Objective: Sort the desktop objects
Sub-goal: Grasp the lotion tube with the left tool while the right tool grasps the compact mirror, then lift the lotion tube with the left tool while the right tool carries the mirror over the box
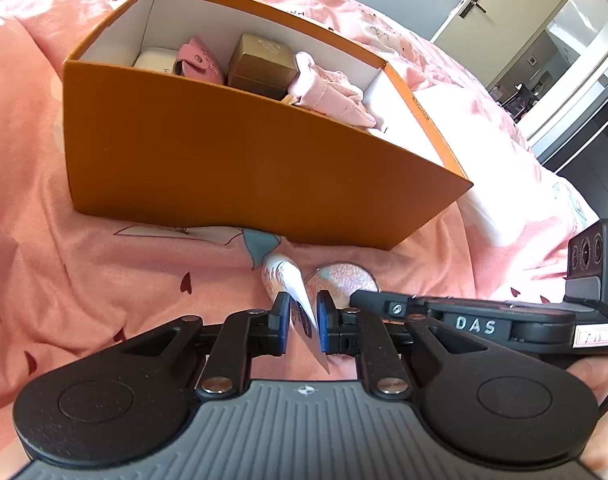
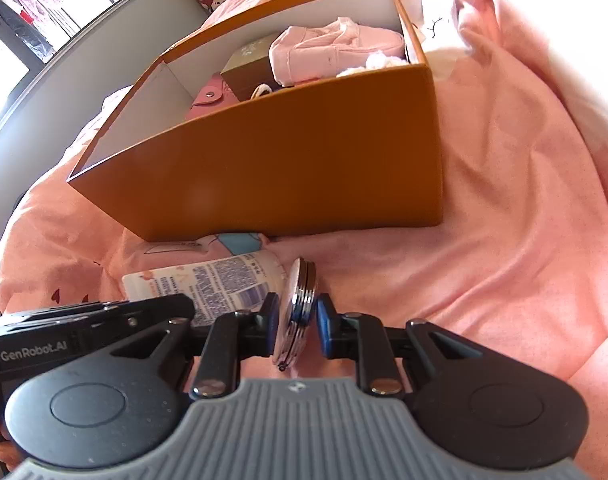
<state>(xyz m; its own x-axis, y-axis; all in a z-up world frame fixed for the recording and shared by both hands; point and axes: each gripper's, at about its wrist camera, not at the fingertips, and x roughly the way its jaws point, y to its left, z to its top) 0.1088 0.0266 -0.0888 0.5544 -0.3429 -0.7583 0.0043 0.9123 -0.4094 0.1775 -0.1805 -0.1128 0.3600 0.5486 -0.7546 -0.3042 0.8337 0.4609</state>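
Note:
An orange box (image 1: 224, 168) stands on the pink bedspread; it also shows in the right wrist view (image 2: 304, 172). Inside lie a white case (image 1: 156, 58), a pink pouch (image 1: 200, 58), a gold box (image 1: 260, 64) and pink cloth (image 1: 331, 92). My left gripper (image 1: 302, 322) has its jaws around the flat end of a white printed tube (image 1: 288, 280), seen edge-on; the tube lies flat in the right wrist view (image 2: 208, 280). My right gripper (image 2: 297, 322) has its jaws around a round compact mirror (image 2: 300, 300), held on edge; the mirror shows in the left wrist view (image 1: 341, 278).
The bedspread (image 2: 503, 240) is soft and creased around the box. A white pillow (image 2: 463, 8) lies at the back right. A door (image 1: 503, 8) and a wardrobe stand beyond the bed. The two grippers are side by side, close in front of the box.

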